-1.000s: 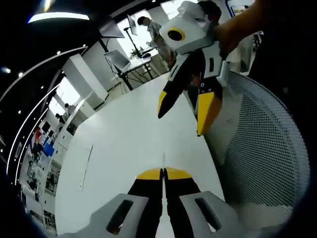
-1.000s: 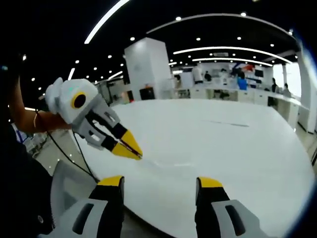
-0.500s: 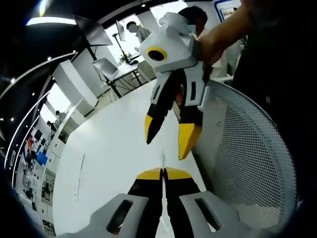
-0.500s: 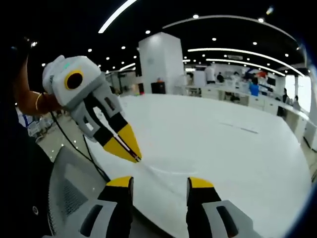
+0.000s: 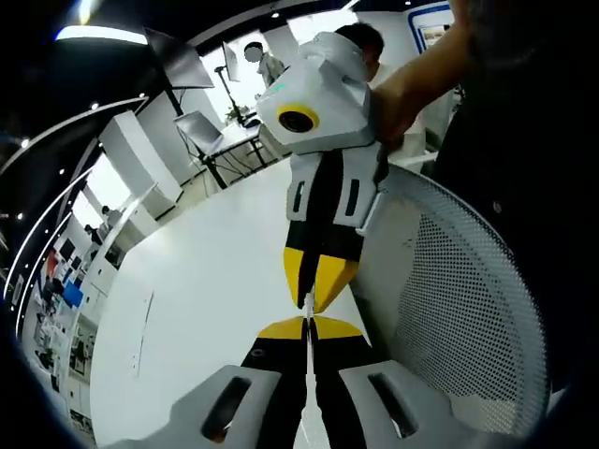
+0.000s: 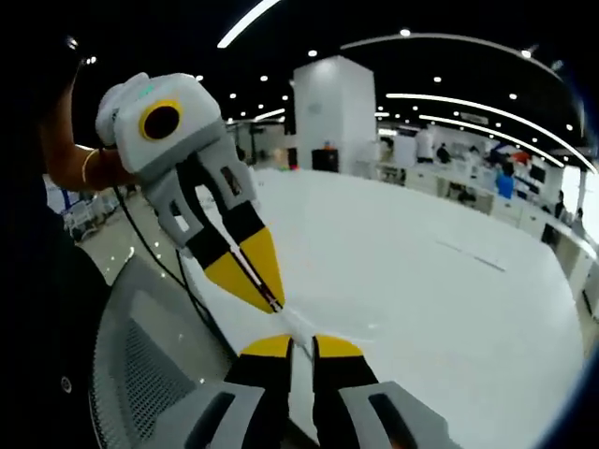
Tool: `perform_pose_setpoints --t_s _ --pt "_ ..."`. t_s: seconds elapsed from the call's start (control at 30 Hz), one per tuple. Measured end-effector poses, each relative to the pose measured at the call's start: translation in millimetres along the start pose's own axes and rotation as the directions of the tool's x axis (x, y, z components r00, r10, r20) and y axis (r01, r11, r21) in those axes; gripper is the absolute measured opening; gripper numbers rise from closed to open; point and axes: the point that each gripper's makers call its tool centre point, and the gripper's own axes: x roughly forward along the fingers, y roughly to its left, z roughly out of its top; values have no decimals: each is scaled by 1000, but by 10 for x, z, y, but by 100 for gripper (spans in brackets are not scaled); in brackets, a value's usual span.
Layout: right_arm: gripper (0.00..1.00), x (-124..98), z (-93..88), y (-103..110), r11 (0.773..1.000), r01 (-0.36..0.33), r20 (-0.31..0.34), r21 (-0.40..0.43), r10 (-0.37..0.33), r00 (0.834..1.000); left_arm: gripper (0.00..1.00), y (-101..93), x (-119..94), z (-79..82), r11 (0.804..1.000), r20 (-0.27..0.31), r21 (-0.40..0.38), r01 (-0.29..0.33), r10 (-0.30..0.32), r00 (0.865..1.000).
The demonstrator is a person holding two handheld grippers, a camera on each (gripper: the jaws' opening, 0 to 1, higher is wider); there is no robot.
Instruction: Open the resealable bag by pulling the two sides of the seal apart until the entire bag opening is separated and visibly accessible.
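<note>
The resealable bag (image 5: 307, 308) is clear and thin, and I see it edge-on as a pale line between the two grippers. My left gripper (image 5: 308, 322) is shut on its near edge, low in the left gripper view. The right gripper (image 5: 307, 296) comes down from above with its yellow tips pressed together on the same edge, almost touching the left one. In the right gripper view, the right gripper (image 6: 301, 342) is closed to a narrow slit on the bag (image 6: 293, 324). The left gripper (image 6: 275, 304) reaches in from the upper left, shut, just beyond it.
A large white table (image 5: 206, 281) (image 6: 430, 281) lies under both grippers. A grey mesh chair back (image 5: 459, 309) (image 6: 140, 374) stands close at the table's edge. A person's arm (image 5: 421, 65) holds the right gripper. Desks and people stand far behind.
The right gripper has come in to the left gripper's tips and its jaws have gone from wide open to shut on the bag's edge. The left gripper stays shut.
</note>
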Motion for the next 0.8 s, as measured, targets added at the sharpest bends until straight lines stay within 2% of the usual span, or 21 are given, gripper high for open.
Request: perform_pose_setpoints --t_s 0.3,0.53,0.8 --pt "0 1 5 70 995 -28 -26 -93 26 999 0 12 -18 -10 1000 6 -25 0 0 1000" --pt "0 -23 64 145 989 -76 -11 -129 75 997 4 -19 -14 -84 997 3 -68 20 -20 1000" --pt "0 -30 53 175 982 -101 -23 -158 98 995 6 -34 -61 -75 996 10 -85 35 -35 999"
